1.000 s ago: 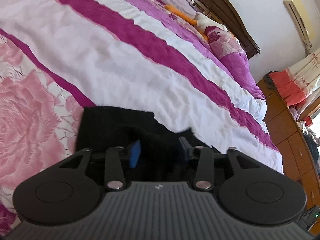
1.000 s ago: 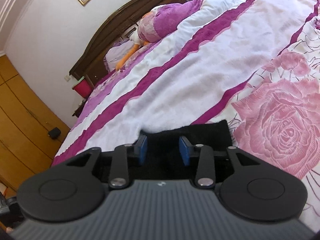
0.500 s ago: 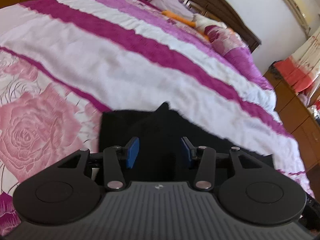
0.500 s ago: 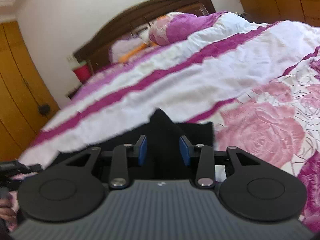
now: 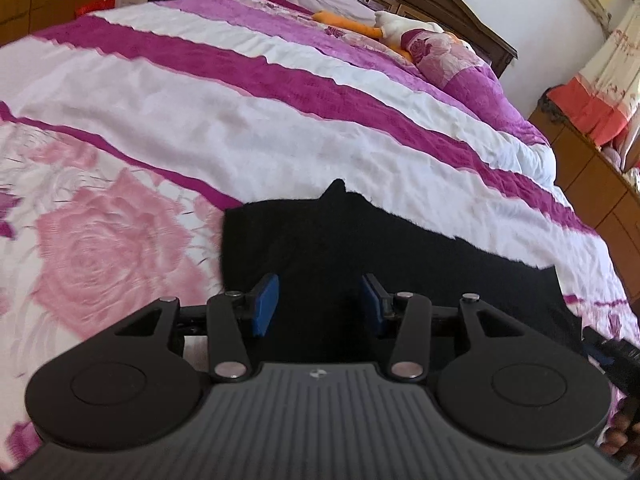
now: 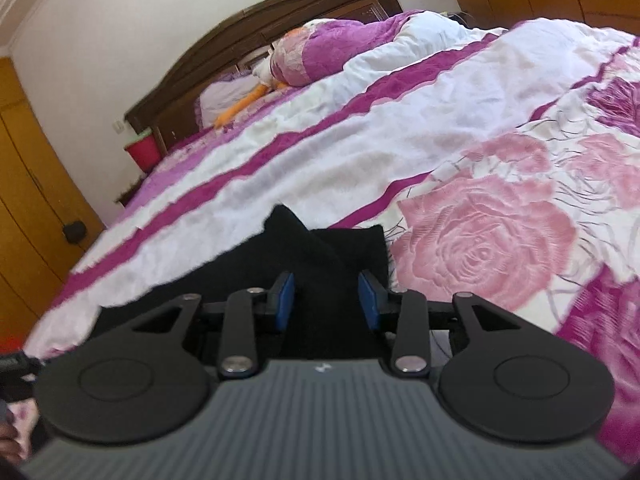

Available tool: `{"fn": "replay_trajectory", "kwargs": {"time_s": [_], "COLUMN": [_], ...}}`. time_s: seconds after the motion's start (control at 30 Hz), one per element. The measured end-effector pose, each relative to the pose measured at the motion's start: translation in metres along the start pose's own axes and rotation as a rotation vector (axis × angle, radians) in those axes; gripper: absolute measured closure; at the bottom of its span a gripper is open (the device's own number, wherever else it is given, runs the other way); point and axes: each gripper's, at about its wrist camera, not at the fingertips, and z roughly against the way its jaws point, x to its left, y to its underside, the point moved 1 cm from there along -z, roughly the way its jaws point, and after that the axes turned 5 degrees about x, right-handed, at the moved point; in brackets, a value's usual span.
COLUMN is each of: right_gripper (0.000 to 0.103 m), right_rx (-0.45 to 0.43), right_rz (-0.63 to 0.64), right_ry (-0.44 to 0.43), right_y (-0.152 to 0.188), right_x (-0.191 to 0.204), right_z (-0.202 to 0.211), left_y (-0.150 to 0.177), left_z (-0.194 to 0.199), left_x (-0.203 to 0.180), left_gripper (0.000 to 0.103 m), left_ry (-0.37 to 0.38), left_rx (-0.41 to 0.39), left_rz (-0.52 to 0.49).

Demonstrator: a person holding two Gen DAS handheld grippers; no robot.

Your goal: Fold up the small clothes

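Note:
A black garment [image 5: 400, 264] lies over the flowered bedspread [image 5: 112, 248] and stretches between both grippers. My left gripper [image 5: 319, 304] is shut on a bunched fold of it, and a peak of cloth stands up past the blue pads [image 5: 264, 304]. In the right wrist view the same garment [image 6: 320, 248] rises to a point between the fingers of my right gripper [image 6: 327, 300], which is shut on it too. The cloth runs left from there toward the other gripper's tip [image 6: 16, 364]. How the pads meet the fabric is dark and hard to read.
The bed has magenta and white stripes [image 5: 320, 92], with pillows and an orange and white plush toy [image 5: 360, 24] by the dark headboard [image 6: 280, 8]. Wooden cabinets [image 5: 592, 184] stand on one side and yellow wardrobe doors [image 6: 32, 184] on the other. A hand [image 5: 620, 432] shows at the edge.
Both grippers have rolled and shifted across the bed with the black garment in them. The cloth's peak now stands straight up between each pair of fingers, and more garment shows between the grippers.

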Motion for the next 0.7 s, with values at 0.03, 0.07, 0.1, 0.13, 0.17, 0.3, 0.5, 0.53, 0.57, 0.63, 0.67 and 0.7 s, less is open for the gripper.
{"fn": "replay_trajectory", "kwargs": {"time_s": [0.03, 0.07, 0.1, 0.13, 0.17, 0.3, 0.5, 0.53, 0.57, 0.63, 0.67, 0.7], "right_gripper": [0.063, 0.063, 0.063, 0.063, 0.063, 0.047, 0.045, 0.045, 0.045, 0.045, 0.045, 0.045], "right_rx": [-0.004, -0.008, -0.01, -0.009, -0.002, 0.02, 0.056, 0.065, 0.073, 0.088, 0.095, 0.1], "right_rz": [-0.01, -0.011, -0.006, 0.001, 0.011, 0.018, -0.057, -0.067, -0.073, -0.079, -0.082, -0.083], "right_ry": [-0.011, -0.017, -0.018, -0.017, -0.012, 0.0, -0.007, -0.015, -0.022, -0.028, -0.032, -0.04], "right_y": [0.0, 0.001, 0.003, 0.005, 0.008, 0.021, 0.043, 0.047, 0.049, 0.054, 0.057, 0.059], "right_x": [-0.001, -0.002, -0.003, -0.004, -0.005, -0.013, -0.029, -0.03, -0.031, -0.032, -0.031, -0.031], "right_z": [0.009, 0.017, 0.025, 0.033, 0.041, 0.063, 0.084, 0.084, 0.084, 0.08, 0.078, 0.075], "left_y": [0.003, 0.006, 0.01, 0.013, 0.017, 0.032, 0.054, 0.057, 0.06, 0.064, 0.065, 0.065], "left_z": [0.007, 0.014, 0.02, 0.027, 0.033, 0.053, 0.061, 0.059, 0.057, 0.056, 0.055, 0.054], "left_x": [0.001, 0.002, 0.003, 0.005, 0.008, 0.016, 0.024, 0.025, 0.027, 0.028, 0.027, 0.027], "left_gripper": [0.052, 0.052, 0.052, 0.051, 0.051, 0.05, 0.045, 0.044, 0.044, 0.041, 0.041, 0.039], "left_ry": [-0.006, -0.013, -0.024, -0.036, -0.046, -0.078, -0.084, -0.09, -0.092, -0.088, -0.087, -0.087], "left_rx": [-0.002, -0.003, -0.005, -0.004, -0.003, 0.006, 0.041, 0.046, 0.05, 0.046, 0.044, 0.044], "left_rz": [-0.007, -0.012, -0.016, -0.018, -0.019, -0.023, -0.014, -0.008, 0.001, 0.007, 0.001, -0.005]}}
